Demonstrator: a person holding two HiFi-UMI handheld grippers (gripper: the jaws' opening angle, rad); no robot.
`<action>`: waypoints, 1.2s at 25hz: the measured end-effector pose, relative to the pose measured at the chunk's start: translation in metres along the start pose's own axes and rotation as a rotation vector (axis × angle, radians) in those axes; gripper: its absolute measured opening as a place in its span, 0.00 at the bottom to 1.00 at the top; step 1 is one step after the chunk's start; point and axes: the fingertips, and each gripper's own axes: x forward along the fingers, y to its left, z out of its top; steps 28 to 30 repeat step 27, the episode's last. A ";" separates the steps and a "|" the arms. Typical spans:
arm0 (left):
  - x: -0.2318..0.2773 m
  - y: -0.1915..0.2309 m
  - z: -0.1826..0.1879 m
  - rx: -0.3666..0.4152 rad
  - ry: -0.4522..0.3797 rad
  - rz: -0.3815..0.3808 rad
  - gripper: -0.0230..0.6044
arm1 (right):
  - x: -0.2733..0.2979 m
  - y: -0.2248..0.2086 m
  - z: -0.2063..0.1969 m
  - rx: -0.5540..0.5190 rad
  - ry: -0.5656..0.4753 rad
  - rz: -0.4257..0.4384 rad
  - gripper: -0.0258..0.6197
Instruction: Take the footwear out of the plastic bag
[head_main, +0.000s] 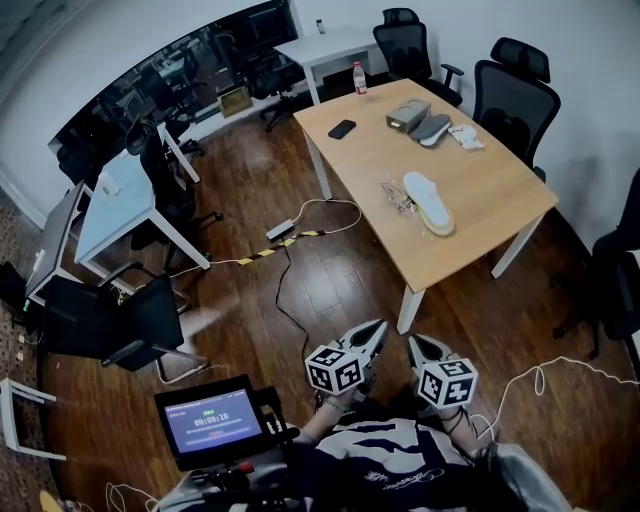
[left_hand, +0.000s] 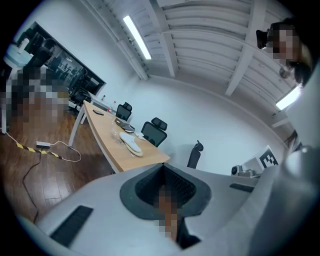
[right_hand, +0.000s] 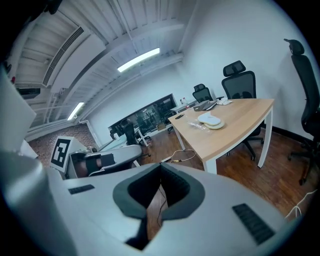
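Head view: both grippers are held low in front of the person, well short of the wooden table (head_main: 480, 185). Left gripper (head_main: 377, 327) and right gripper (head_main: 413, 341) sit side by side over the floor, both pointing at the table's near corner. White slipper (head_main: 429, 203) lies on the table toward the near end, with the clear plastic bag (head_main: 394, 192) crumpled against its left side; can't tell if any of the slipper is inside. Grey pair of slippers (head_main: 431, 127), a box (head_main: 407, 114), a phone (head_main: 342, 128) and a bottle (head_main: 359, 77) are at the far end. A cable (head_main: 300, 232) runs across the floor left of the table

Left gripper view: left gripper (left_hand: 162, 166) has its jaws pressed together with nothing between them. Table (left_hand: 105, 142) is well ahead, white slipper (left_hand: 131, 145) on it

Right gripper view: right gripper (right_hand: 161, 165) also has its jaws together and empty. Table (right_hand: 240, 127) is far ahead on the right, with the white slipper (right_hand: 210, 120) and the bag (right_hand: 194, 125) just beside it
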 end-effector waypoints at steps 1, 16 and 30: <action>0.000 0.001 0.001 -0.001 -0.003 0.003 0.04 | 0.001 0.000 0.000 -0.001 0.001 0.002 0.02; -0.003 0.024 0.004 -0.017 -0.022 0.049 0.04 | 0.020 -0.001 0.001 -0.010 0.017 0.033 0.02; -0.002 0.019 -0.001 -0.035 -0.013 0.043 0.04 | 0.005 -0.006 -0.003 -0.002 0.019 0.013 0.02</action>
